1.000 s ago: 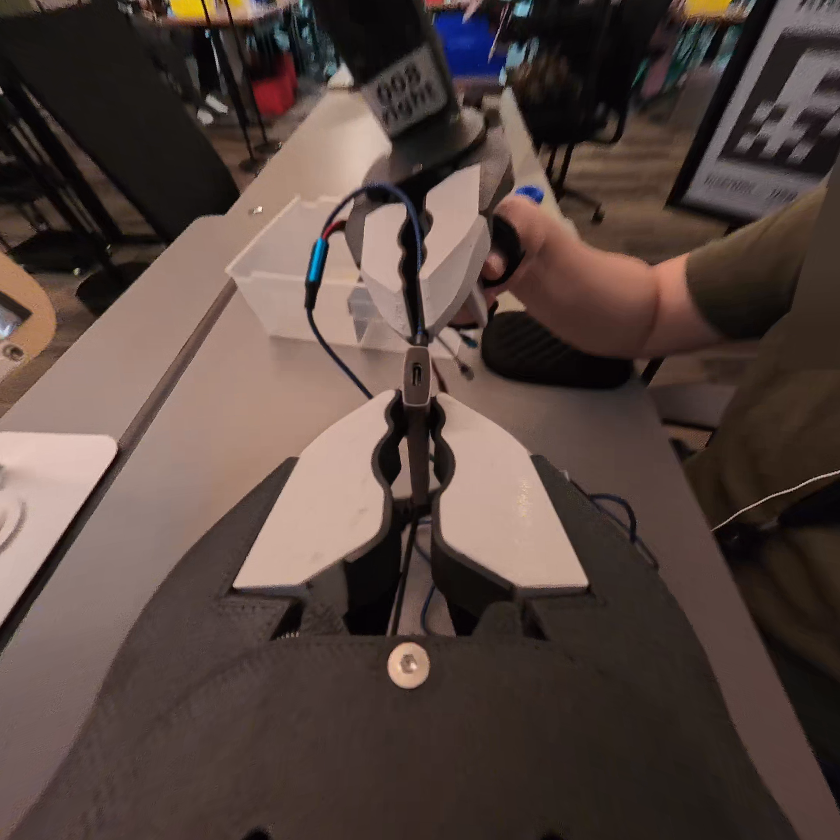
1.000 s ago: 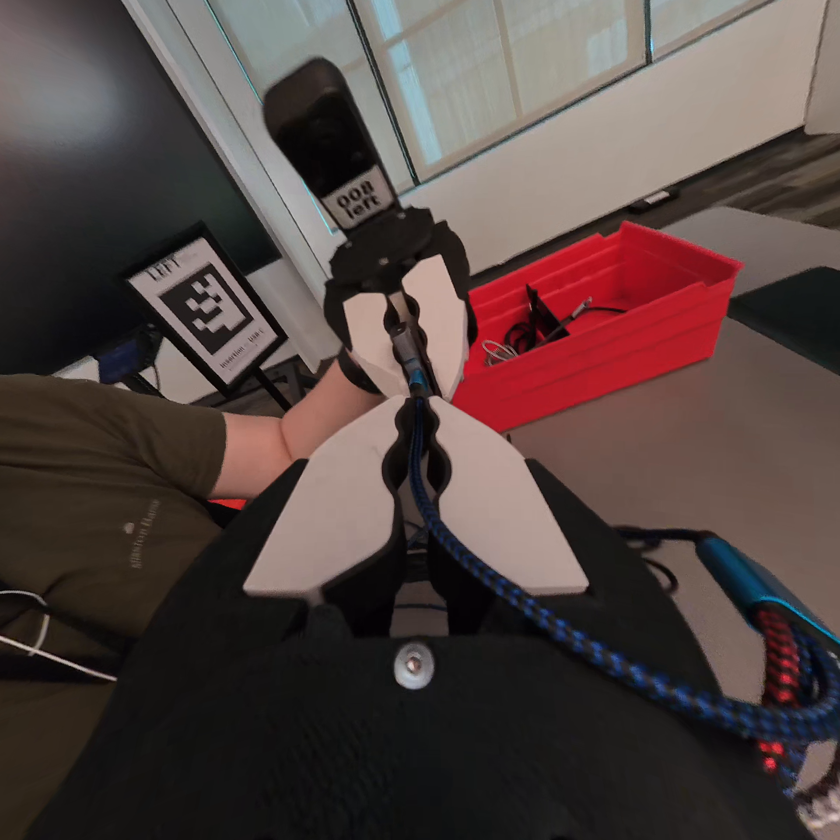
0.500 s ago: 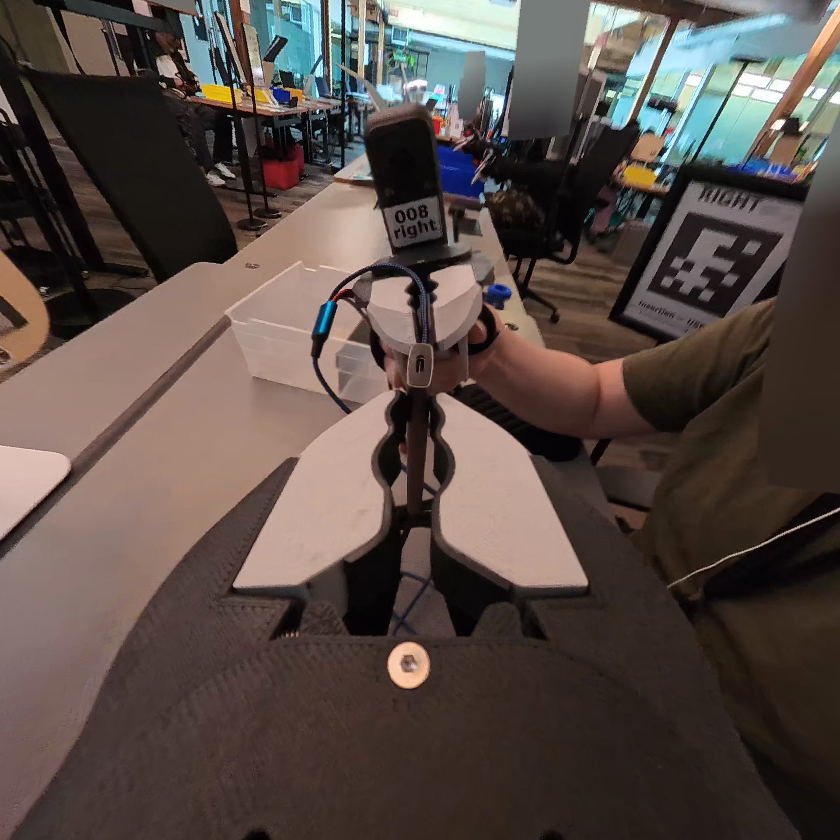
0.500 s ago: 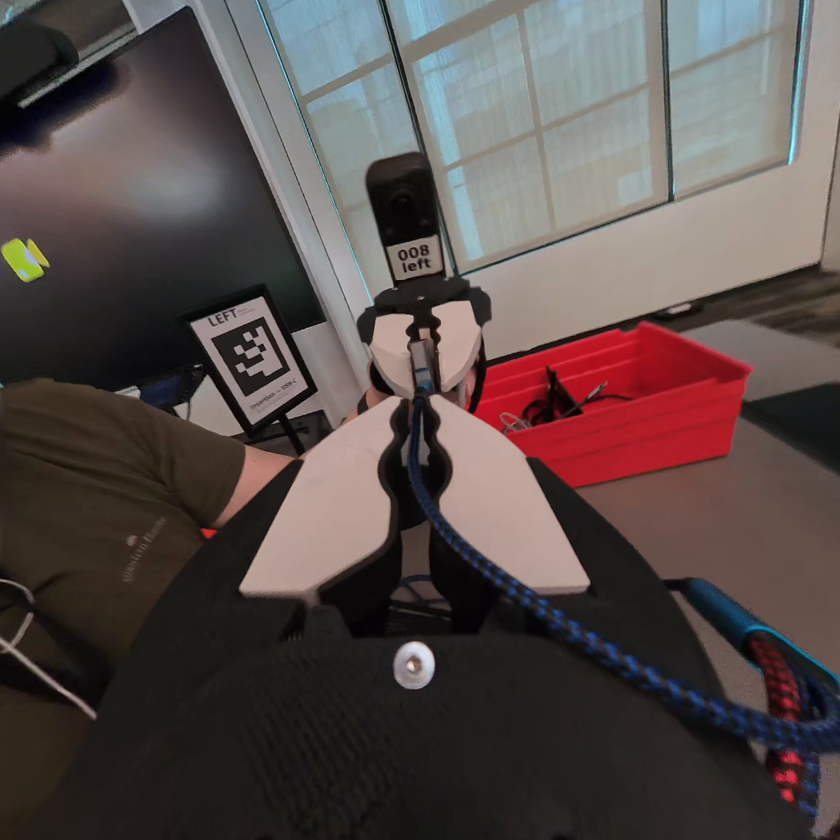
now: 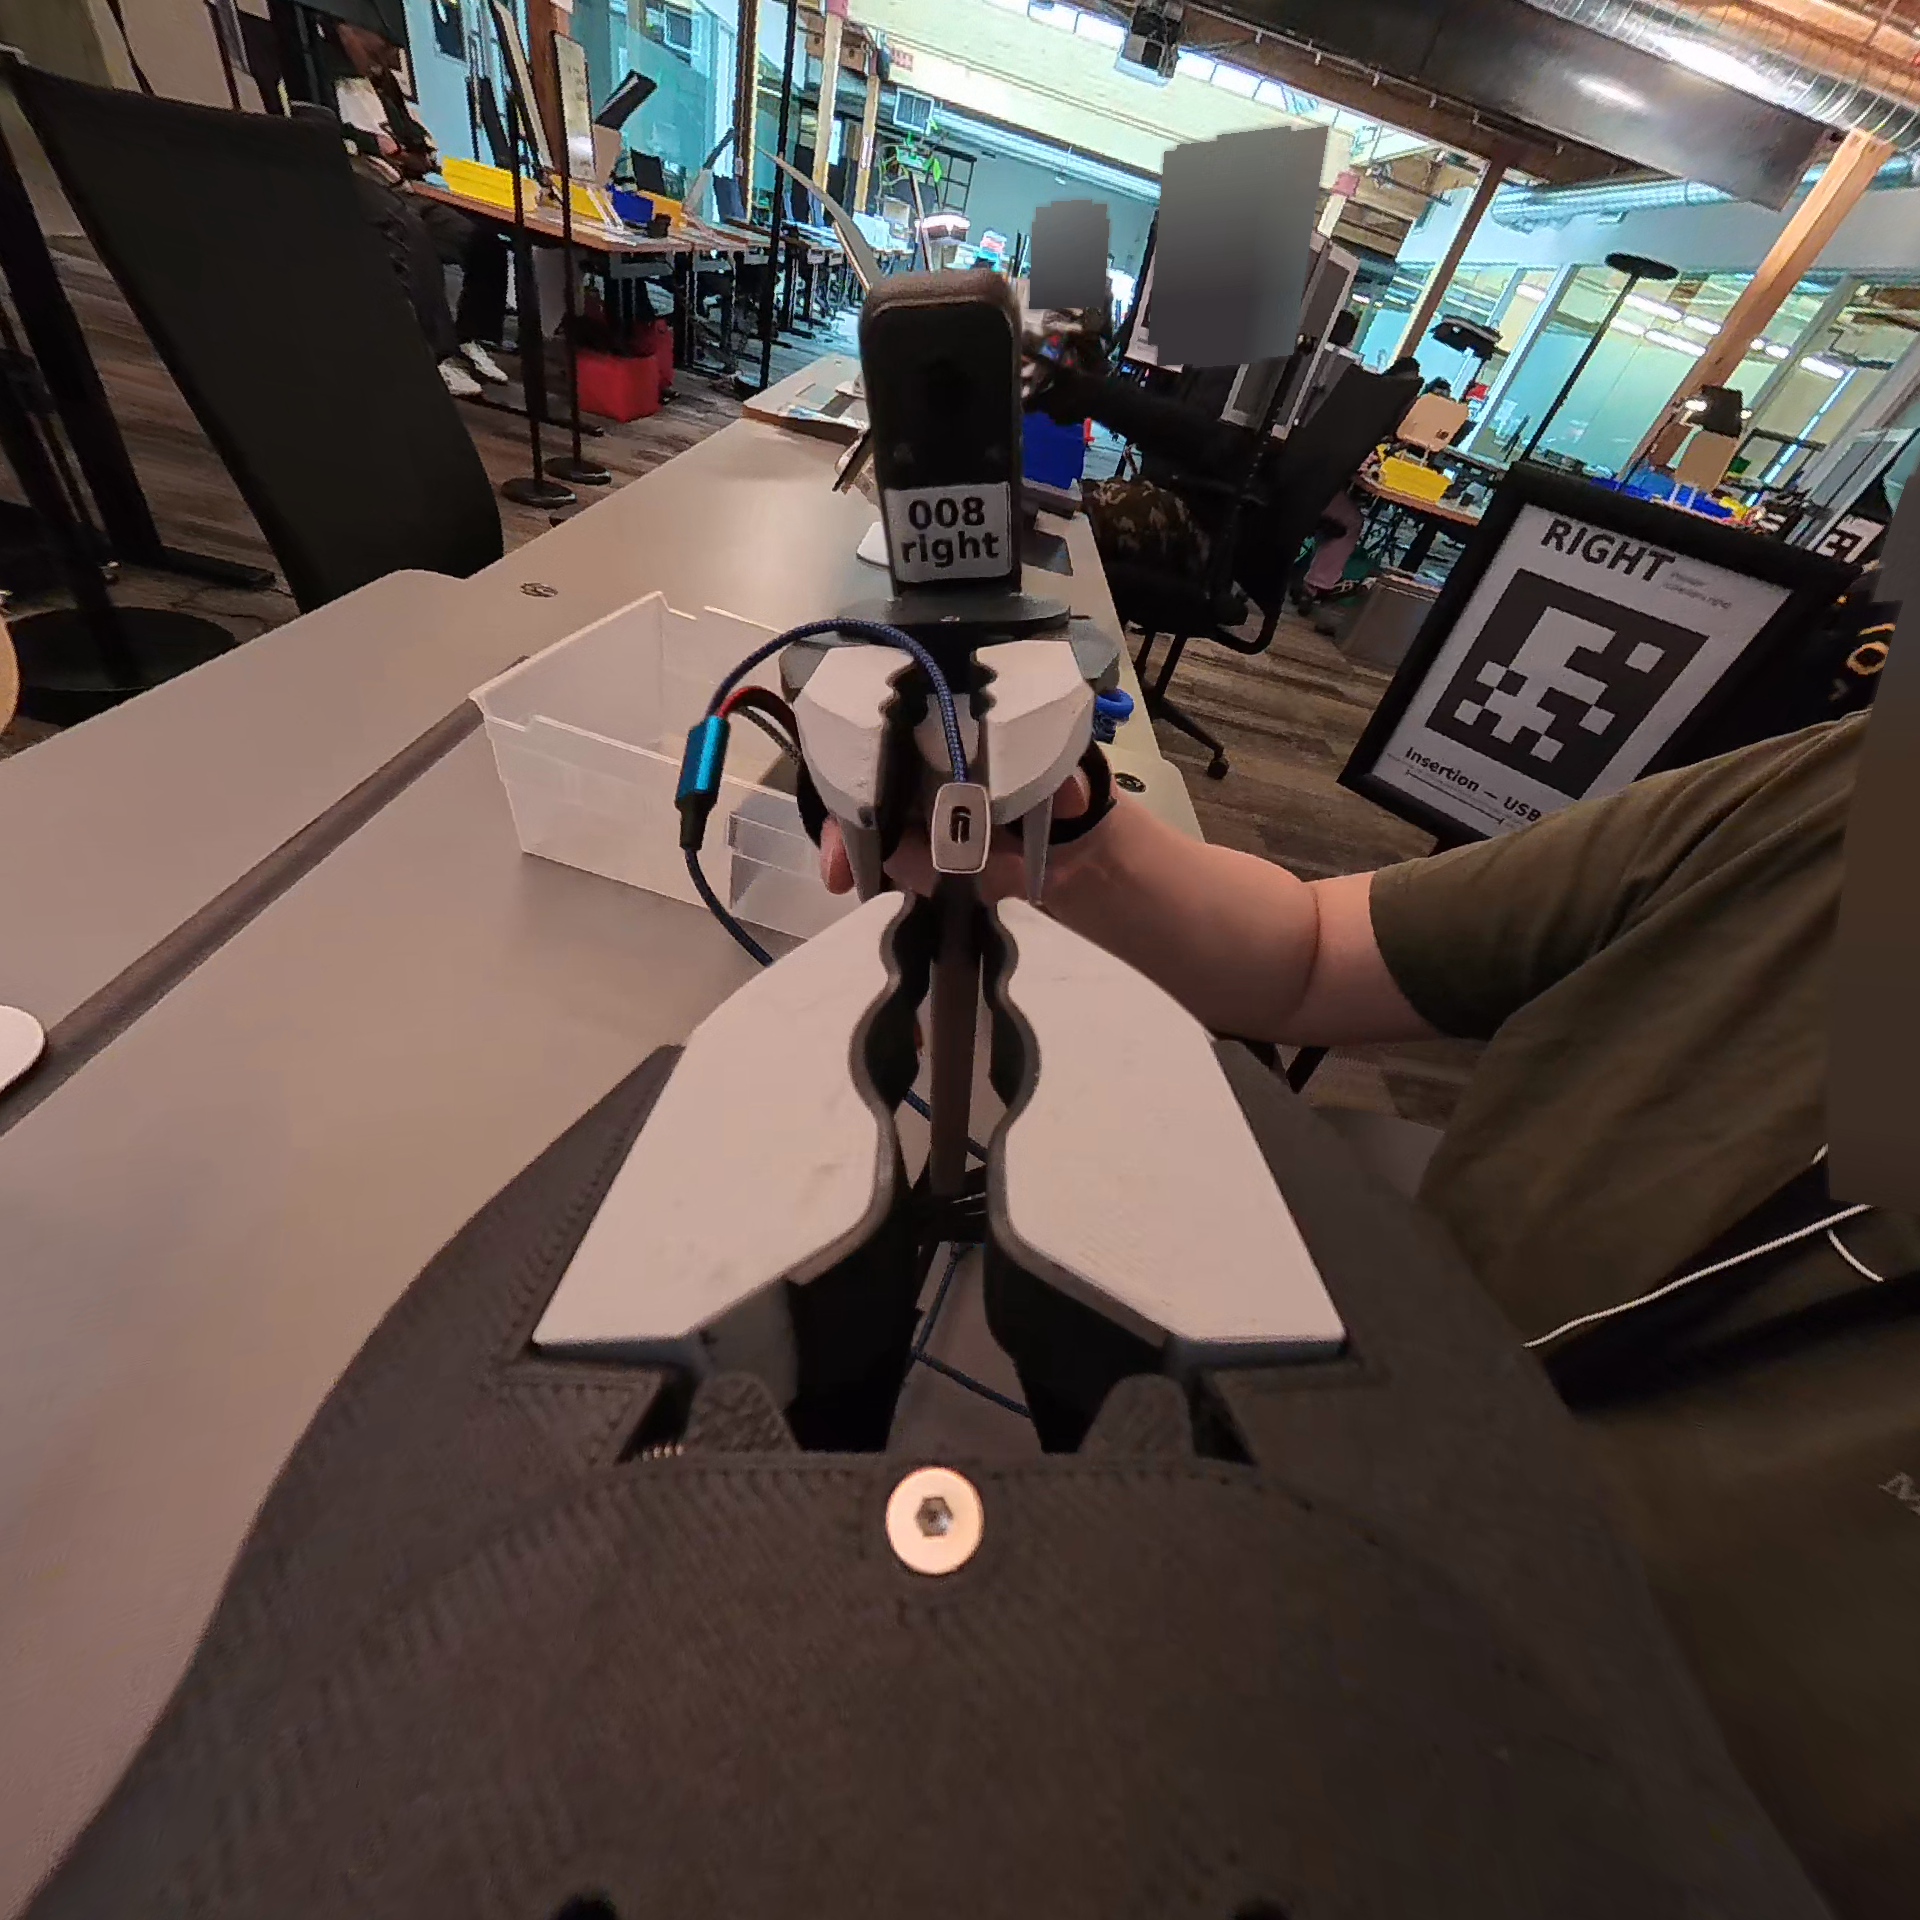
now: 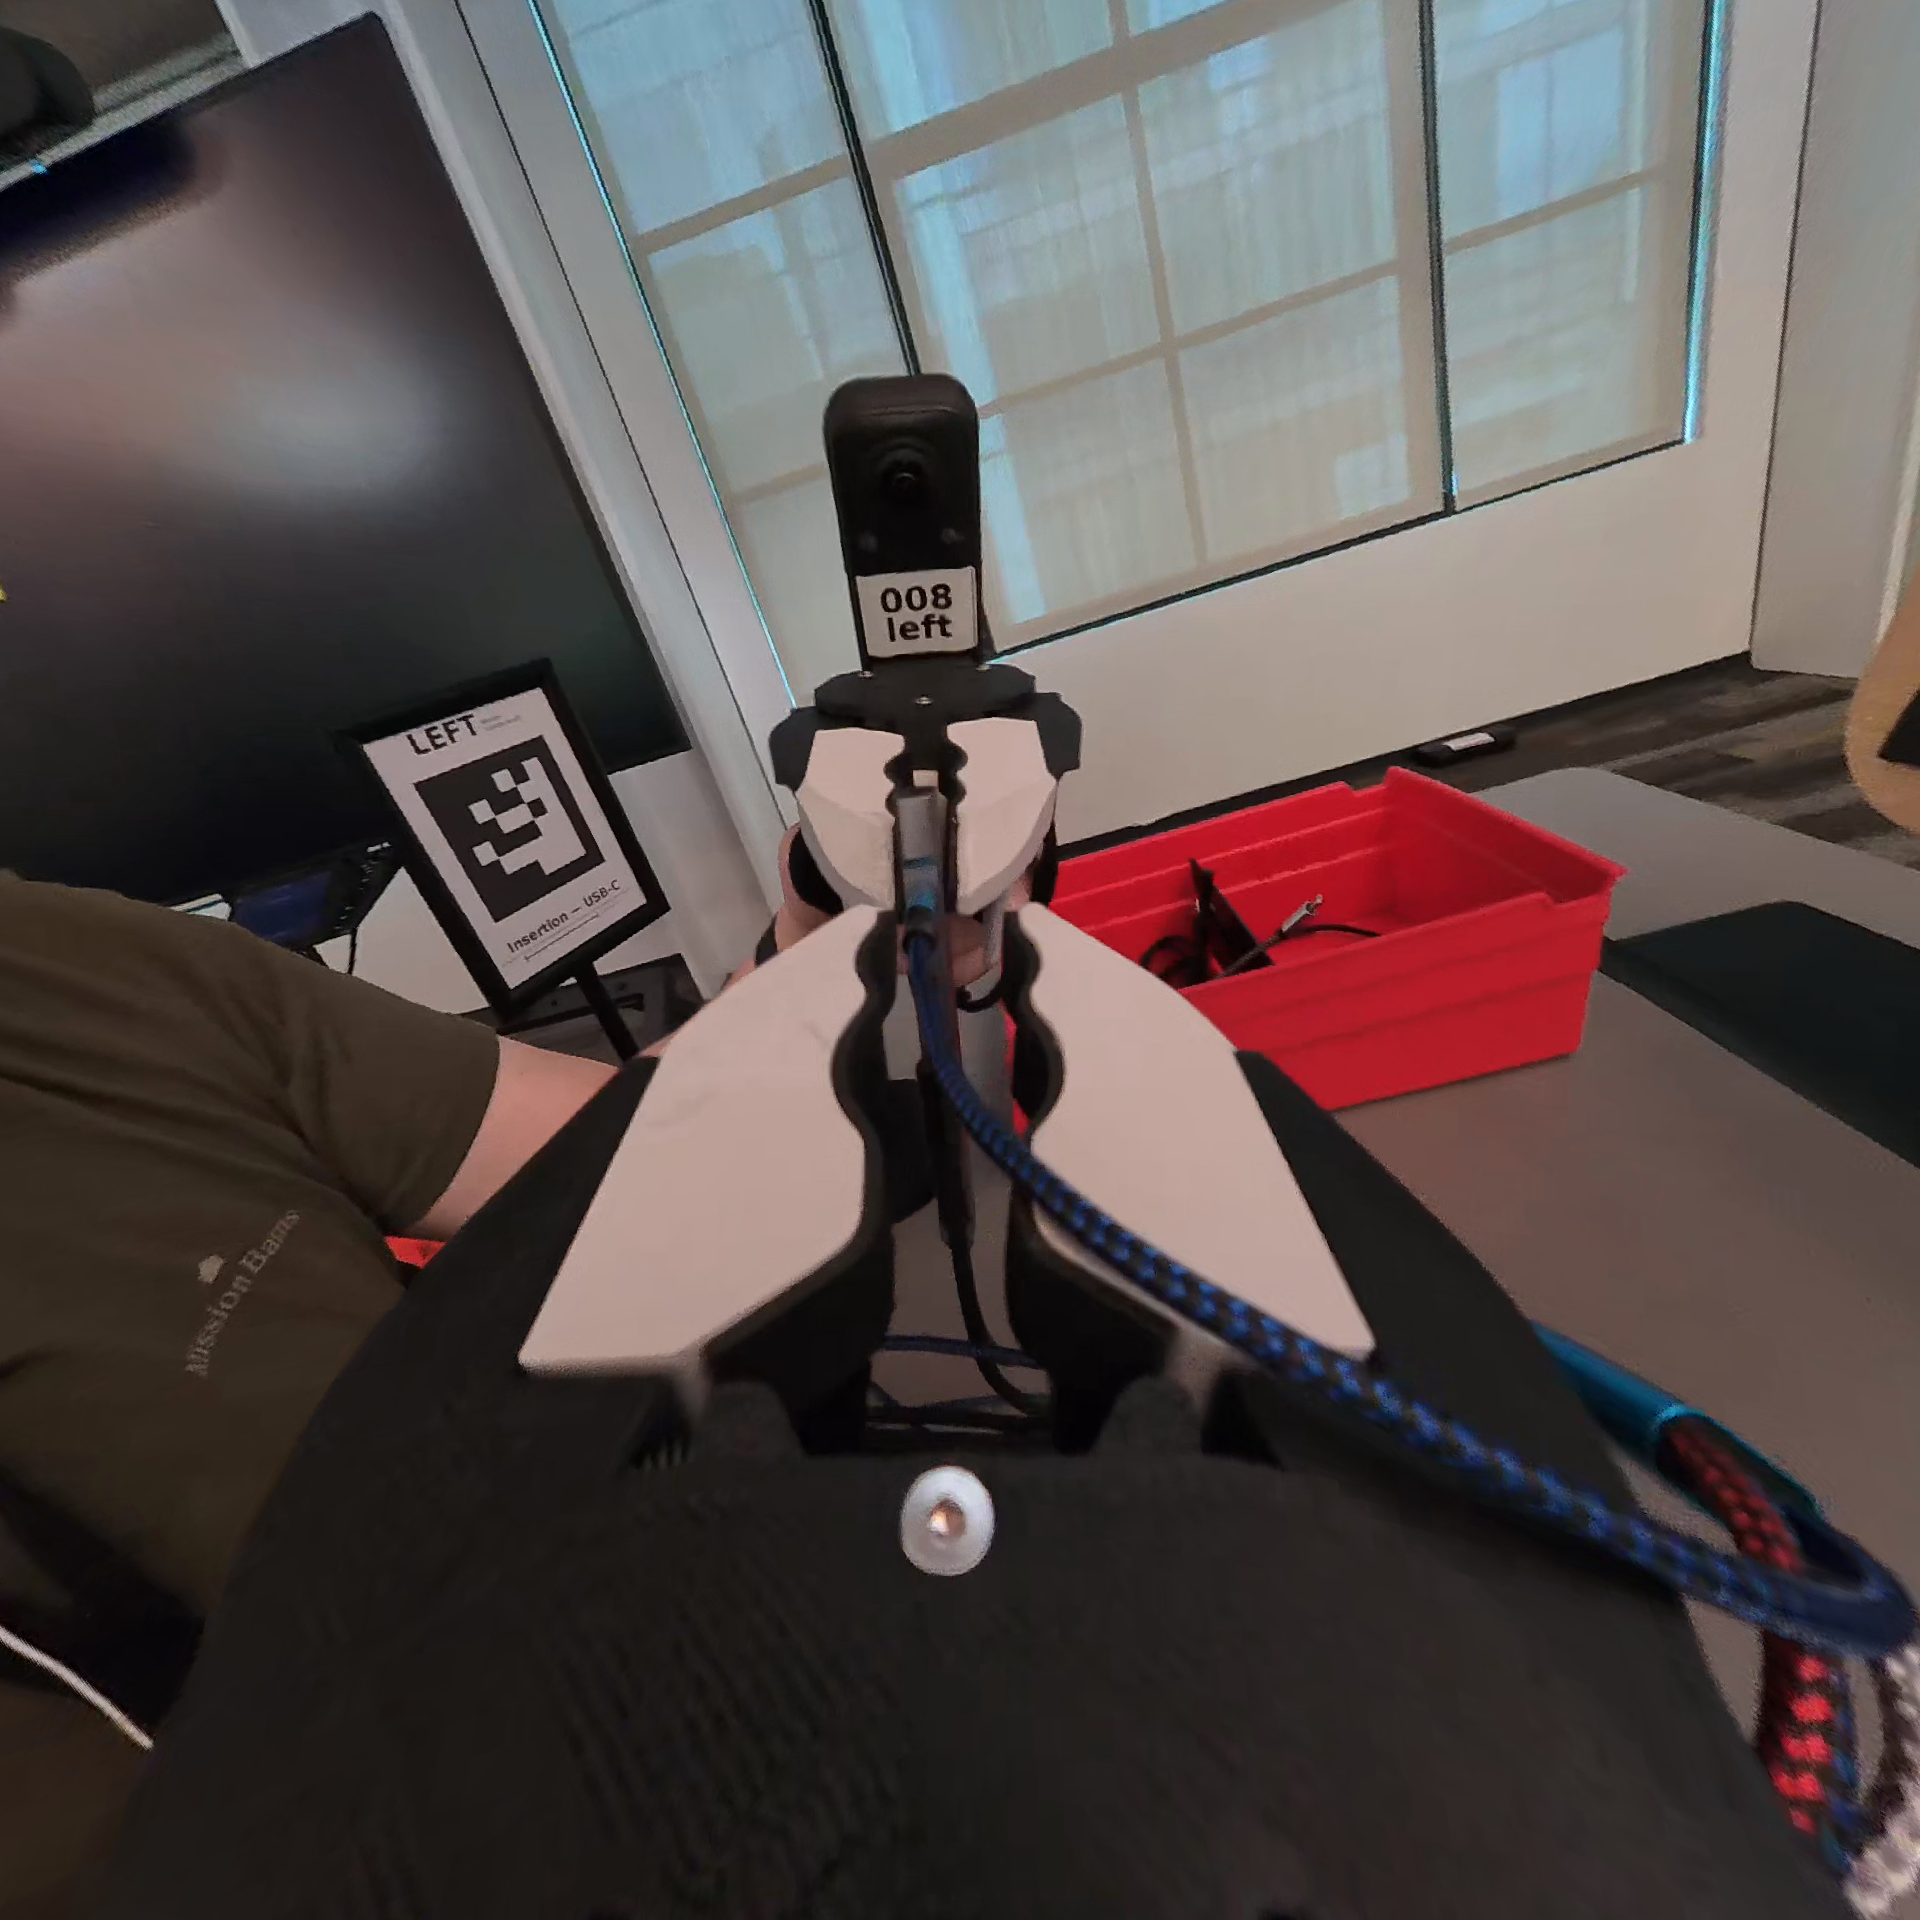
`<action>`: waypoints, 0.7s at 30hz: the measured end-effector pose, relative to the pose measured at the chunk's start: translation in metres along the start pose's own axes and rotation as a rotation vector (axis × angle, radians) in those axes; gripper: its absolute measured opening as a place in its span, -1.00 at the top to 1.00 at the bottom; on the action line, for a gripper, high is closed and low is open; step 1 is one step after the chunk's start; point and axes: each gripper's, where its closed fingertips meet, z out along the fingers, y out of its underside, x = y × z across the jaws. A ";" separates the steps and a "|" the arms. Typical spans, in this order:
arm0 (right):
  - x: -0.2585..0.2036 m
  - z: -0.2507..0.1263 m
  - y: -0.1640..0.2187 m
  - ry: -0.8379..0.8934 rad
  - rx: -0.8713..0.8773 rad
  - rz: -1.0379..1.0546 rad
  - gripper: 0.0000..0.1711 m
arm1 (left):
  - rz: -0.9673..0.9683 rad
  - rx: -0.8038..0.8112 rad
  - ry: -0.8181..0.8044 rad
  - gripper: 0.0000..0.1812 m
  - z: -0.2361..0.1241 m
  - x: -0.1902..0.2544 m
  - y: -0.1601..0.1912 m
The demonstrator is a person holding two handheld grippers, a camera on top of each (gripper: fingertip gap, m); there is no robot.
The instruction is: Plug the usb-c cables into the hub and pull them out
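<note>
A: What is seen in the left wrist view?

B: The left gripper (image 5: 948, 914) is seen clamped on the hub (image 5: 958, 831), a slim grey bar held upright between the white fingers (image 5: 790, 1122), its silver end with a port slot poking out past the tips at 12 o'clock. Facing it, the right gripper (image 5: 940, 800) is held up by a hand (image 5: 997, 868), and its jaws are closed on the blue braided cable (image 5: 940, 707). The cable is looped from there over to 10 o'clock, where a blue metal sleeve (image 5: 701, 764) hangs. Whether the plug is seated in the hub cannot be told here. A clear plastic bin (image 5: 582, 727) is set on the grey table (image 5: 312, 987) at 10 o'clock, and a framed marker sign (image 5: 1579, 686) stands at 2 o'clock.

A: And in the right wrist view?

B: The right gripper (image 6: 940, 935) is shown pressed together on the blue braided cable (image 6: 1143, 1226), which is trailed back toward 4 o'clock into a blue sleeve (image 6: 1621, 1403) with red braid behind it. At 12 o'clock the left gripper (image 6: 925, 883) is seen closed on the hub (image 6: 920, 831), and the cable's plug end is met with the hub's tip just beyond the fingertips. A red bin (image 6: 1455, 997) holding dark cables is placed at 2 o'clock on the table (image 6: 1662, 1195), and a second marker sign (image 6: 509, 831) stands at 10 o'clock.
</note>
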 end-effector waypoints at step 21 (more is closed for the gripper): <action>0.000 0.002 0.009 -0.007 -0.063 0.031 0.92 | -0.035 -0.018 -0.026 0.91 0.005 -0.004 0.003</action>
